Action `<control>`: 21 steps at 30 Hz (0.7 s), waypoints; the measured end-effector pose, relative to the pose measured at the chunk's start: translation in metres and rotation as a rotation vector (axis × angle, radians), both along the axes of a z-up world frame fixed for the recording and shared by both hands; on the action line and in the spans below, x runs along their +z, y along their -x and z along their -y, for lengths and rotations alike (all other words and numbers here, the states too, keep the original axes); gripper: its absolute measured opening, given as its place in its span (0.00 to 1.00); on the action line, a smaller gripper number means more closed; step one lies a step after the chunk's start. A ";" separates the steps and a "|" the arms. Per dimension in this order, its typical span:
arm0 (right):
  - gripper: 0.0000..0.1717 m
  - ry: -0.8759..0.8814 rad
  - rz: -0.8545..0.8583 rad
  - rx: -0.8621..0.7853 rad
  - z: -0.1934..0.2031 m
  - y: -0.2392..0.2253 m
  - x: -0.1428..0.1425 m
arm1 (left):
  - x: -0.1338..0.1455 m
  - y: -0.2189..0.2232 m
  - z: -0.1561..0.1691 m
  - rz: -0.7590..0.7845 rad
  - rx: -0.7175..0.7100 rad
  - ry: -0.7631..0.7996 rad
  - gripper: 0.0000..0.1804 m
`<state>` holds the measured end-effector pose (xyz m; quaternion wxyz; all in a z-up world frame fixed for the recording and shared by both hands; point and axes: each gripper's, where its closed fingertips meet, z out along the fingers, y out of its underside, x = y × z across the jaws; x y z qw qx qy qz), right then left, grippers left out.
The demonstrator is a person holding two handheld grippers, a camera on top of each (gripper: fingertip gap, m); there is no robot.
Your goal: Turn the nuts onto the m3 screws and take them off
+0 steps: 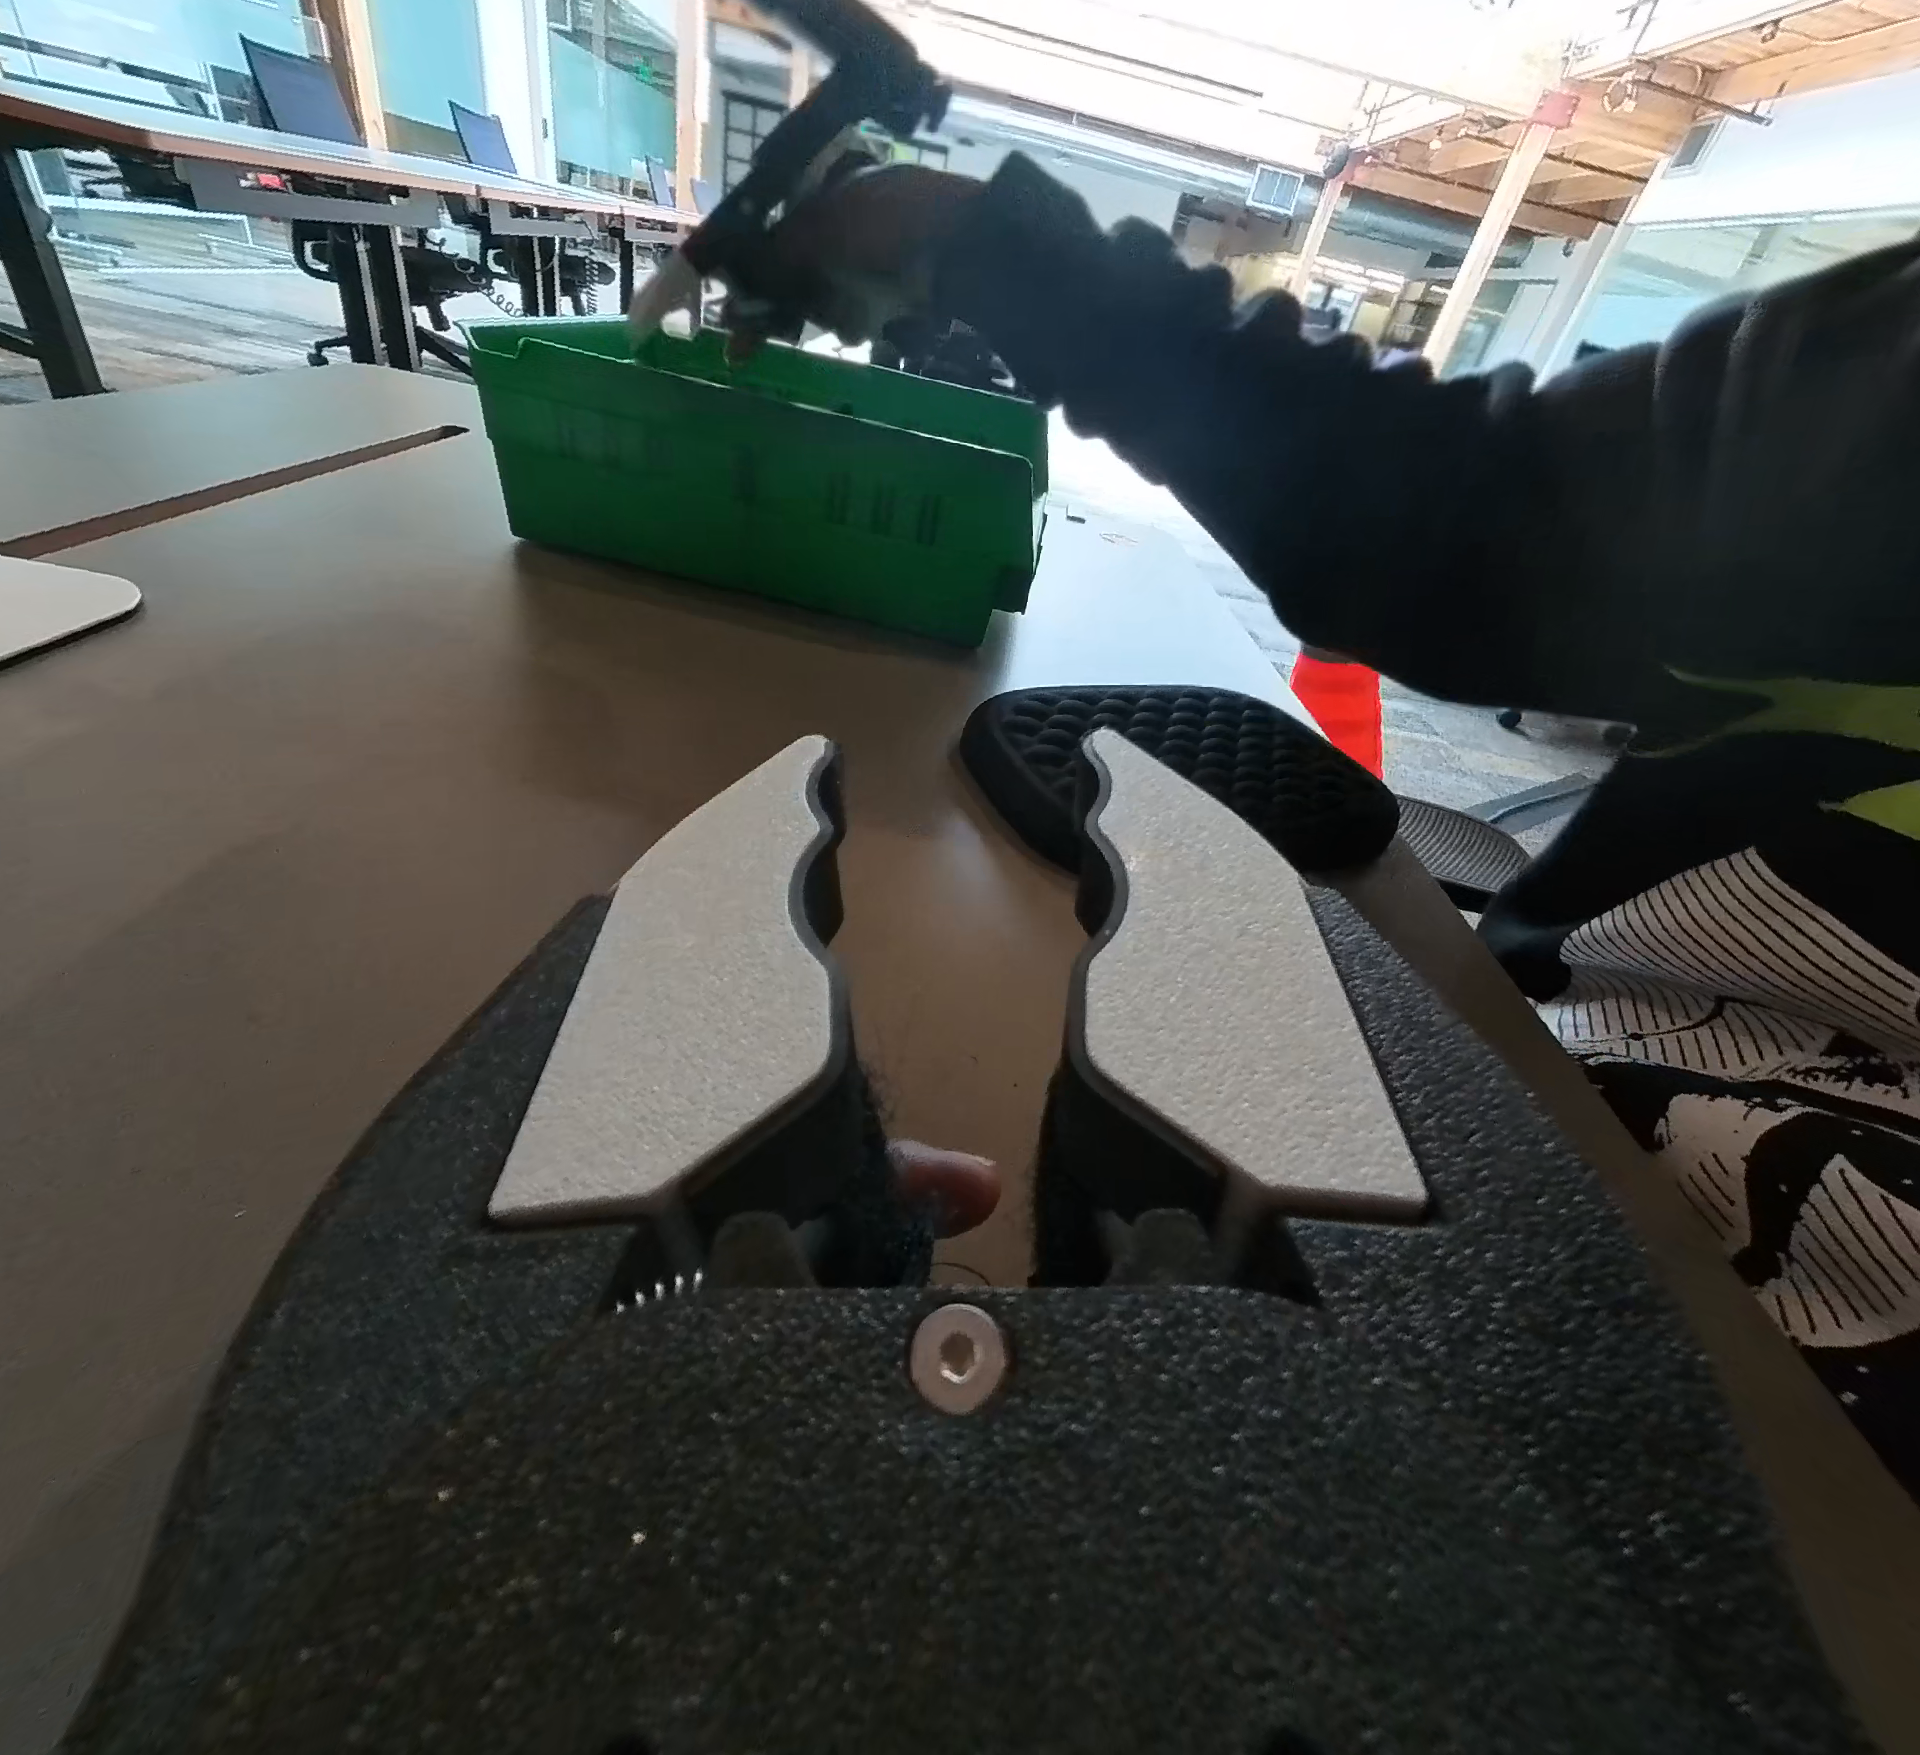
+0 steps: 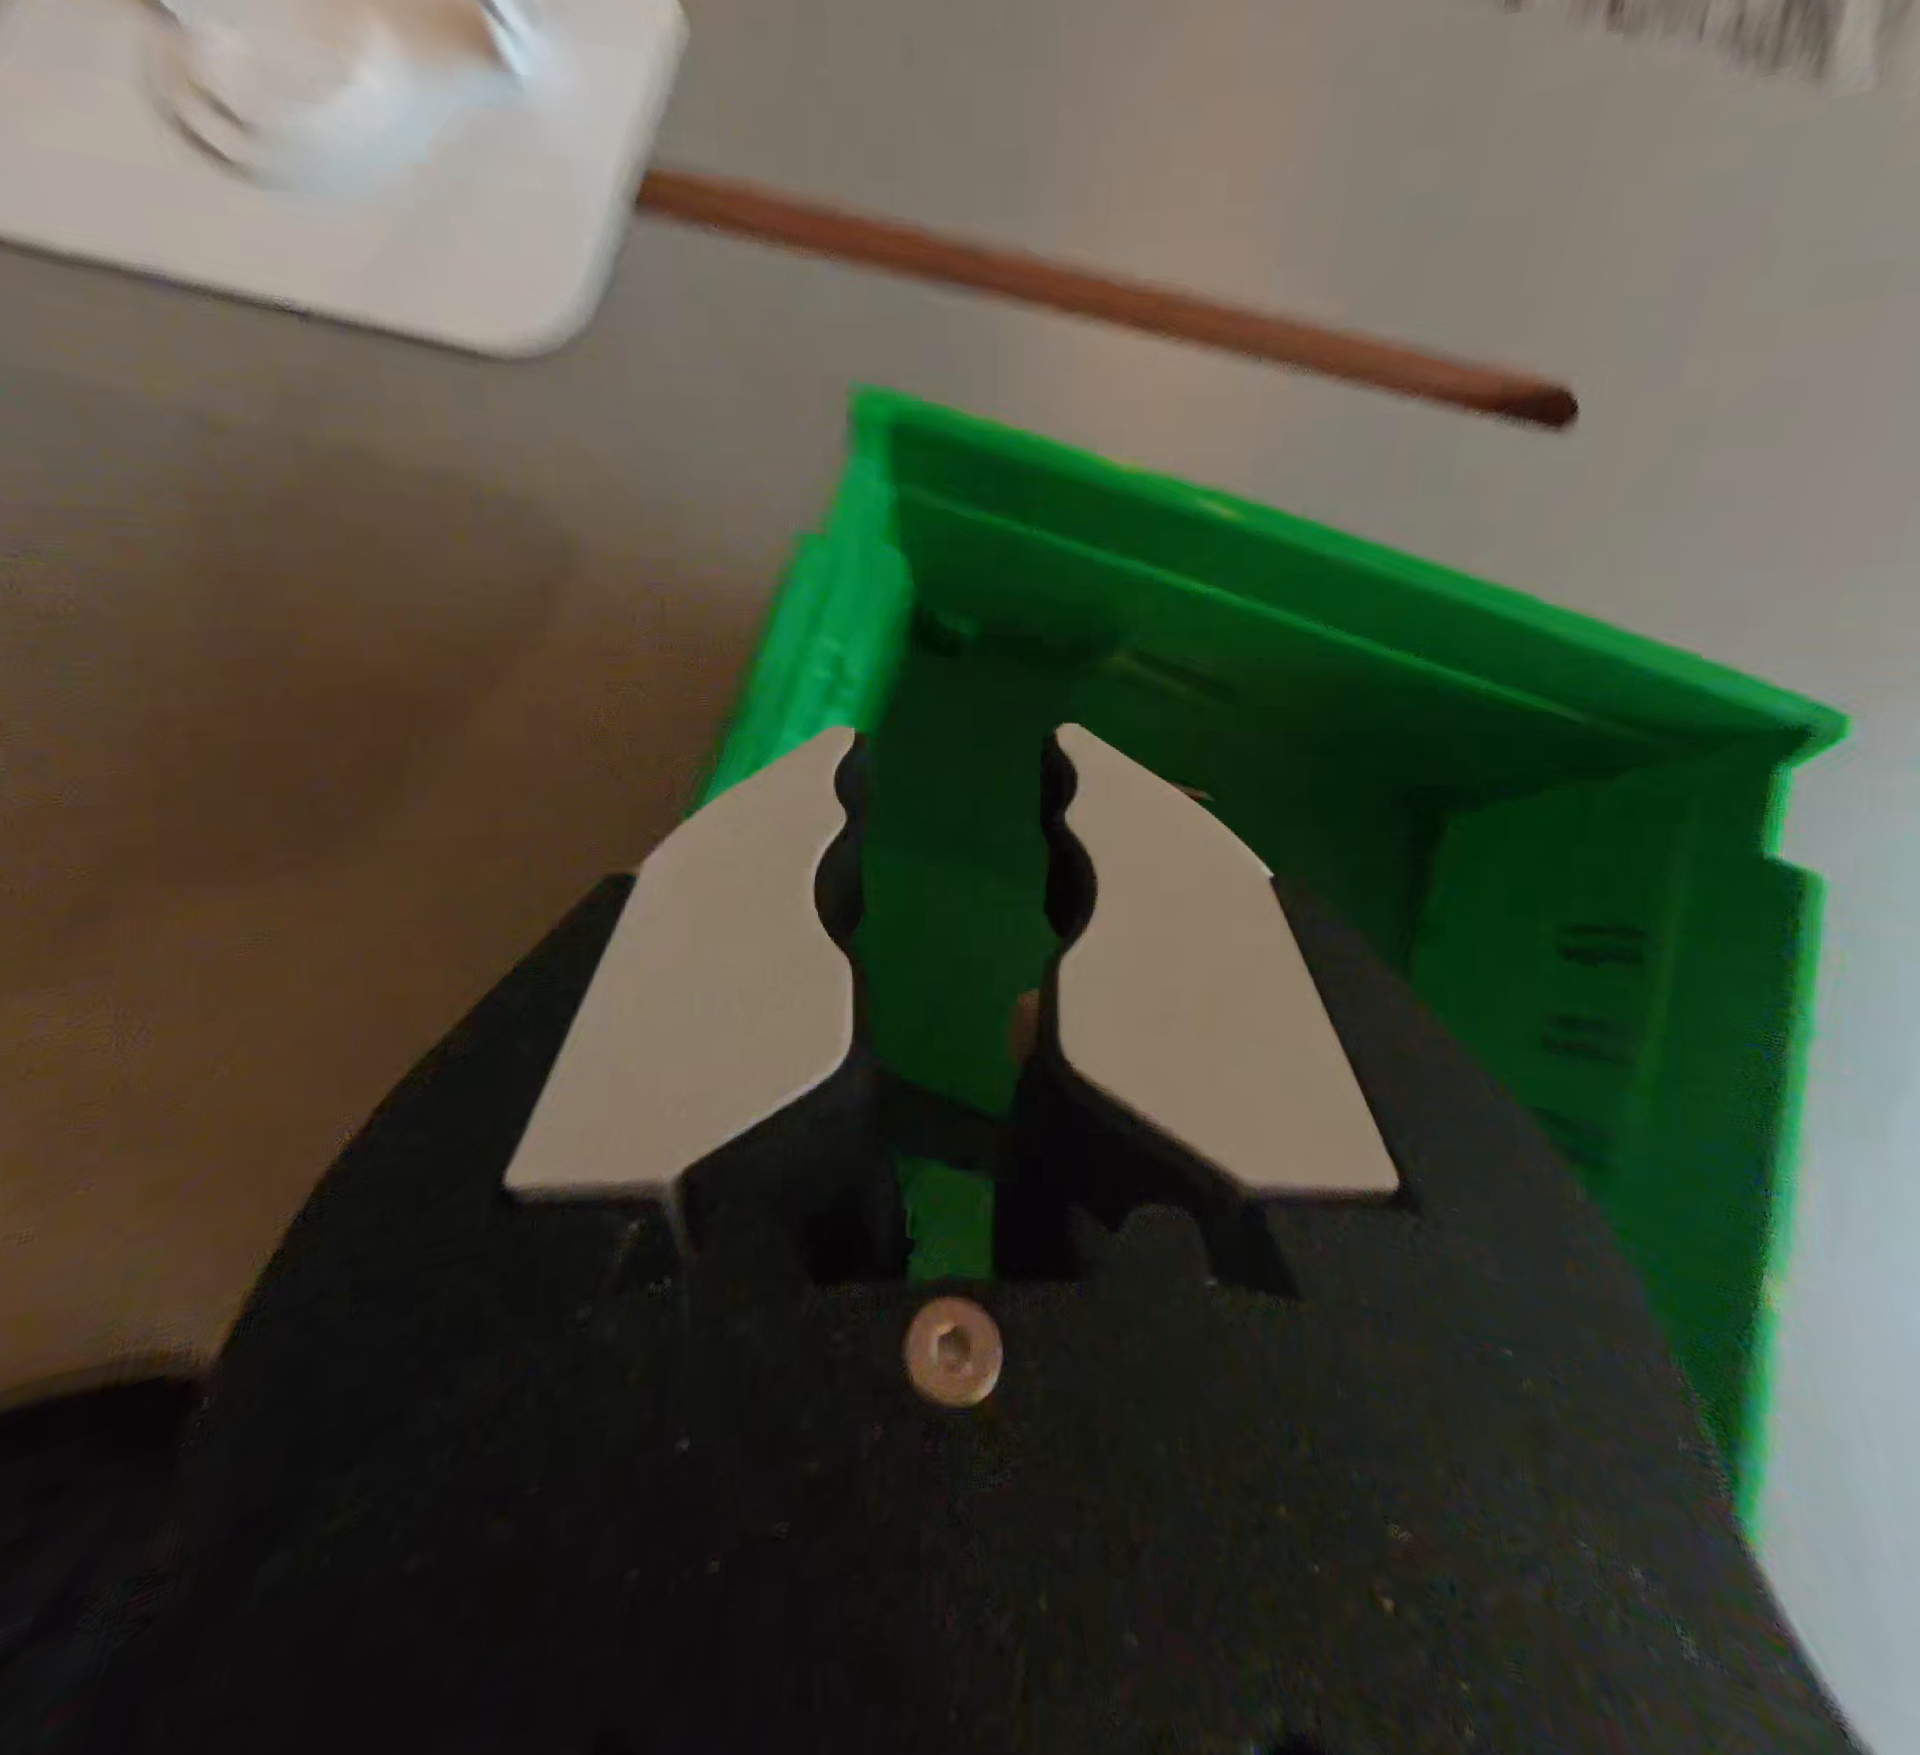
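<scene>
My left gripper (image 1: pixel 956 749) is open with nothing between its fingers, and it is low over the brown table (image 1: pixel 312 718). A green bin (image 1: pixel 748 500) stands farther off on the table. My right gripper (image 1: pixel 696 308) reaches into that bin from above, held by a person's arm in a black sleeve (image 1: pixel 1351 458). In the right wrist view my right gripper (image 2: pixel 956 739) is open over the inside of the green bin (image 2: pixel 1351 583), and only the bin's floor shows between its pads. A small dark thing (image 2: pixel 940 630) lies in the bin's far corner, too blurred to name.
A white flat stand base (image 1: pixel 52 604) lies at the table's left; it also shows in the right wrist view (image 2: pixel 364 230). A black dimpled chair armrest (image 1: pixel 1226 760) sits by my left gripper's right fingertip at the table's edge. A brown slot (image 2: pixel 1091 292) cuts the tabletop behind the bin. Tip to tip, the grippers are about 40 centimeters apart.
</scene>
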<state>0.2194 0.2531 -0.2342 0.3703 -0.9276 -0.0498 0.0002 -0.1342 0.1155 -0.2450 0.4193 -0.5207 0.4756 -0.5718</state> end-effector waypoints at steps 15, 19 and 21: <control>0.29 -0.716 -0.331 0.305 0.096 0.208 0.066 | 0.048 0.011 0.002 0.079 0.064 -0.022 0.22; 0.27 -0.758 -0.352 0.303 0.095 0.219 0.048 | 0.079 0.031 0.000 0.090 0.113 -0.027 0.22; 0.27 -0.756 -0.363 0.317 0.096 0.222 0.041 | 0.098 0.048 -0.003 0.102 0.145 -0.046 0.23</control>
